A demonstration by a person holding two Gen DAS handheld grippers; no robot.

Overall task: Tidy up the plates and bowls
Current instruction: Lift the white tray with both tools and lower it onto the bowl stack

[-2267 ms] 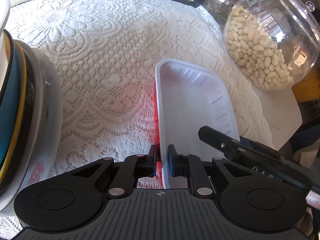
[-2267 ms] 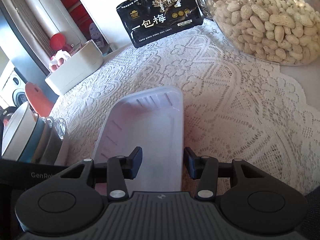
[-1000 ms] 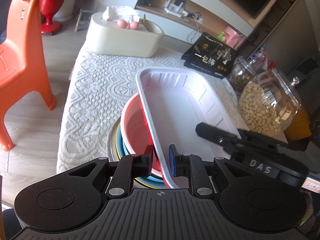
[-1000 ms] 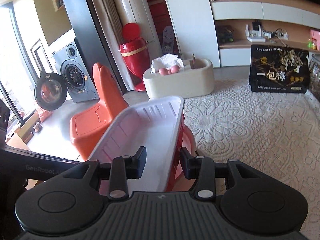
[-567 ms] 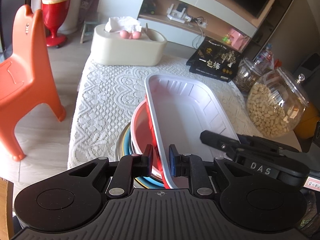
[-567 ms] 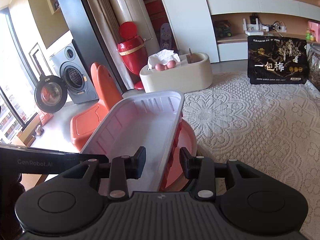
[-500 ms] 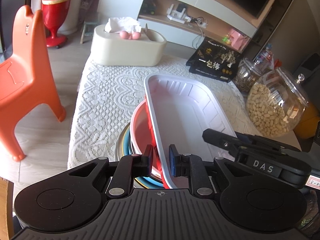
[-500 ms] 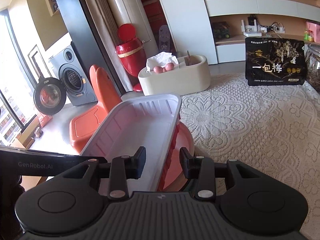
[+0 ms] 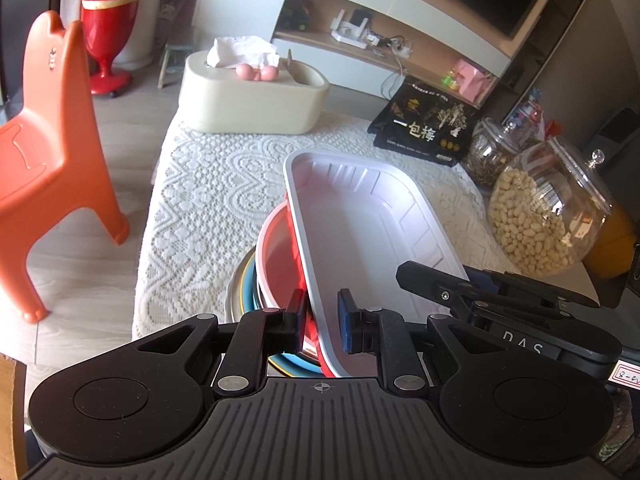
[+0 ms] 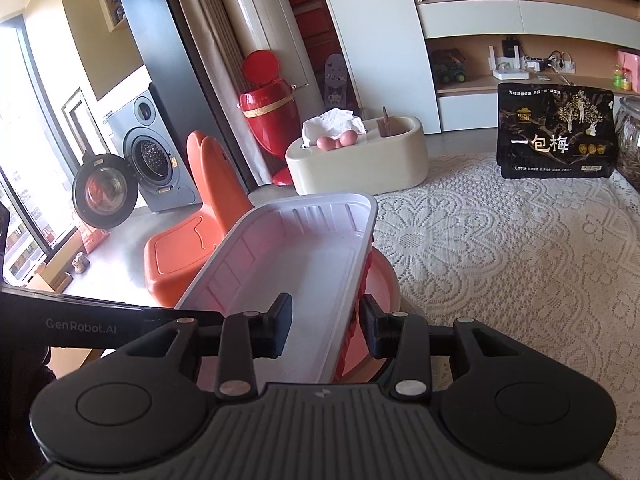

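Tray point(image 9: 360, 232), 1 white rectangular one w/ red outer side, sits tilted over the dish stack at the near table edge, both grippers on it. Left gripper point(image 9: 322, 322): jaws nearly closed, pinching the tray's left long rim, one pad outside on the red wall, one inside. Right gripper point(image 10: 326, 326): jaws partly open, straddling the tray's right long rim; can't tell if the pads actually touch it.

Under the tray: 1 pink-red bowl point(image 9: 276, 256), its rim showing left of the tray, nested in a blue dish w/ yellow edge point(image 9: 250, 294), that in a metal-grey basin point(image 9: 234, 292). So 3 stacked pieces visible + tray on top; more underneath can't be told.

Stack rests on a white lace tablecloth point(image 9: 212, 200). Farther back: 1 cream tissue box point(image 9: 252, 100) at the far end, 1 black snack bag point(image 9: 424, 128) w/ gold print, 2 glass jars to the right, one w/ peanuts point(image 9: 544, 216), one smaller w/ dark contents point(image 9: 492, 156). Off the table: 1 orange kid's chair point(image 9: 44, 152).
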